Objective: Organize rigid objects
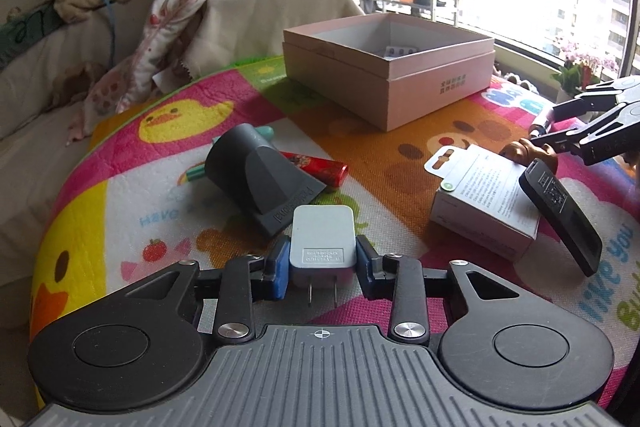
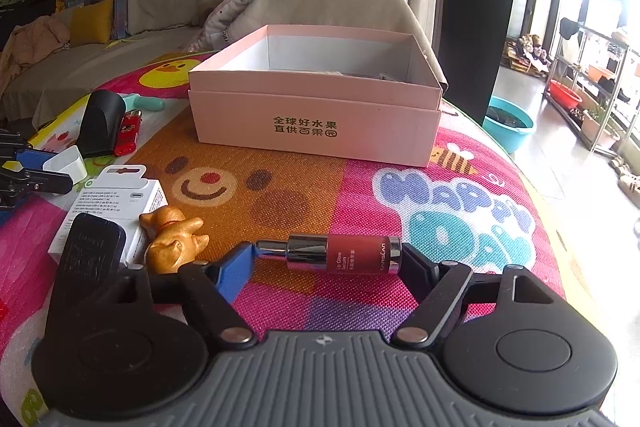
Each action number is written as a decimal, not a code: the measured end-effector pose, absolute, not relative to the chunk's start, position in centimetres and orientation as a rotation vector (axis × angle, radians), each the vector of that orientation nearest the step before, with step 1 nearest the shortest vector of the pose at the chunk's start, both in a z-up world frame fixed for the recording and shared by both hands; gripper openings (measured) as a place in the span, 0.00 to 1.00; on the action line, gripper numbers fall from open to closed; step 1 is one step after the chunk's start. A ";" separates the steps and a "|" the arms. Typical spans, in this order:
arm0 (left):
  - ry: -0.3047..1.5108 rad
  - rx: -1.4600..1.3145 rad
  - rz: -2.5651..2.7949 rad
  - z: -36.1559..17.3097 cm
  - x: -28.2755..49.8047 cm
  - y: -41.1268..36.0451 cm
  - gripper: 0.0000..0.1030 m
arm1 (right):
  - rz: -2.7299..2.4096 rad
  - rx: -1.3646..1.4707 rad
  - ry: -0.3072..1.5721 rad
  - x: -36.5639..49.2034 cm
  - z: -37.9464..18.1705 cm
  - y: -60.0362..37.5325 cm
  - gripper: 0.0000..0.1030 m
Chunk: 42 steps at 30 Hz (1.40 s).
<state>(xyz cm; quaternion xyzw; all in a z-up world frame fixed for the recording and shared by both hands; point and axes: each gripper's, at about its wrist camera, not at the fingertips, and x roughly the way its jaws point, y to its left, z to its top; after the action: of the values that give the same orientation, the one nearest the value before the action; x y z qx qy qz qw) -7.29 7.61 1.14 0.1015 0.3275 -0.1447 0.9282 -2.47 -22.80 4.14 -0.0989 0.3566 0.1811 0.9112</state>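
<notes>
Step in hand, judged: both grippers hold an item and each needs carrying to the pink box (image 2: 316,131) and letting go inside it. Landmark for all places below: the pink box.

Left gripper (image 1: 322,263): fingers narrowed onto the white plug adapter (image 1: 322,241), blue pads pressed against its two side faces, prongs pointing back toward the camera. The adapter sits squarely between the fingers, its top above the pads. It is in front of the box and well apart from it, with the dark grey nozzle (image 1: 260,183) and the red lighter (image 1: 316,167) lying between.

Right gripper (image 2: 328,259): fingers set wide, closed end to end on the red serum bottle (image 2: 344,253). The left pad bears on the narrow metal tip, the right on the base. The bottle lies crosswise, level, near the box's front wall and apart from it.

Doing it well, judged:
- Lift each item above the rim before crossing; the front wall is tall.
- The end-to-end hold on the bottle looks marginal, since the tip offers little contact. Move slowly and avoid tilting.
- Take one arm in at a time so the grippers do not meet over the opening.
- Some small things already lie inside at the back, too hidden to identify, so set down in the free near part.

Left on the mat in front of the box: white carton (image 1: 486,203), black remote (image 1: 560,215), gold figurine (image 2: 174,241).
</notes>
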 end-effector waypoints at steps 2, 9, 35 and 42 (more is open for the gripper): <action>0.667 0.216 -0.303 1.3 -7.7 7.1 0.36 | 0.377 -0.202 0.736 -2.5 4.2 -22.9 0.76; 0.585 0.124 -0.393 5.0 -7.7 5.2 0.36 | 0.412 -0.193 0.699 -3.2 6.2 -23.3 0.75; 0.555 -0.180 -0.344 7.9 9.3 1.0 0.36 | 0.409 -0.301 0.592 3.0 8.8 -21.2 0.77; 0.563 -0.209 -0.279 7.2 -1.2 5.3 0.36 | 0.560 -0.162 0.725 -2.3 8.2 -23.4 0.79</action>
<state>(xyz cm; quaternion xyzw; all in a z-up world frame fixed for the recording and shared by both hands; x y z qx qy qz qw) -1.18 5.32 7.19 -0.1028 0.2763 -0.1371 0.9457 -2.31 -23.39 8.22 -0.0781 0.3497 0.2701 0.8937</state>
